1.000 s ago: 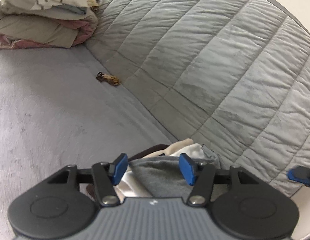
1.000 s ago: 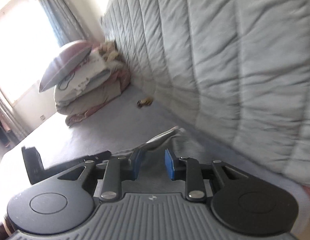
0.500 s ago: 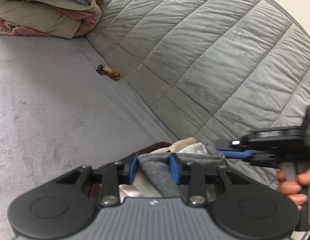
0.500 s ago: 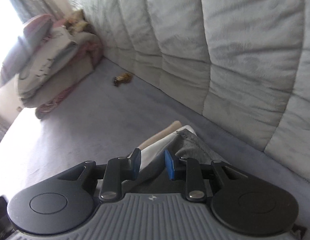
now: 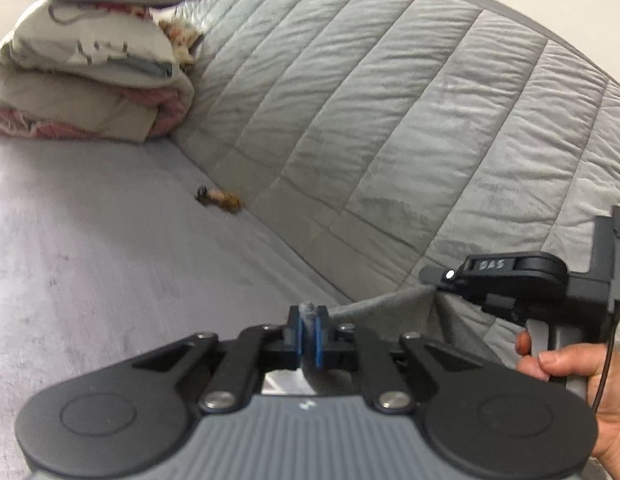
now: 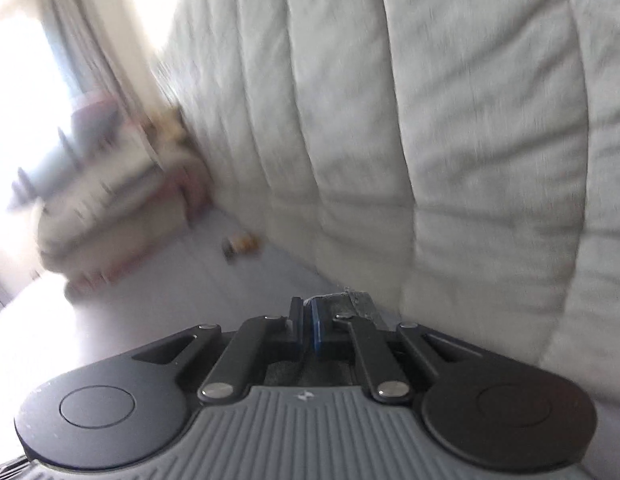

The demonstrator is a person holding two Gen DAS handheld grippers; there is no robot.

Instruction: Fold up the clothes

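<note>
Garment: grey cloth (image 5: 383, 307) stretched just above the bed (image 5: 90, 248), beside the quilted backrest (image 5: 389, 120).
Left gripper (image 5: 308, 332): just clamped on one edge.
Right gripper (image 6: 308, 330): just clenched on the other edge; view blurred.
Risk: only thin edges are pinched, so pulling apart could slip one free.
Clutter: small brown object (image 5: 220, 200), likely out of reach.

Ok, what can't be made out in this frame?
- Grey garment: left wrist view shows only a stretched edge; the left gripper hides the rest, so its type is unclear.
- Right wrist view: motion blur smears the bedding pile and small object.
- Right gripper: shut on a sliver of grey fabric; its body covers what hangs below.
</note>
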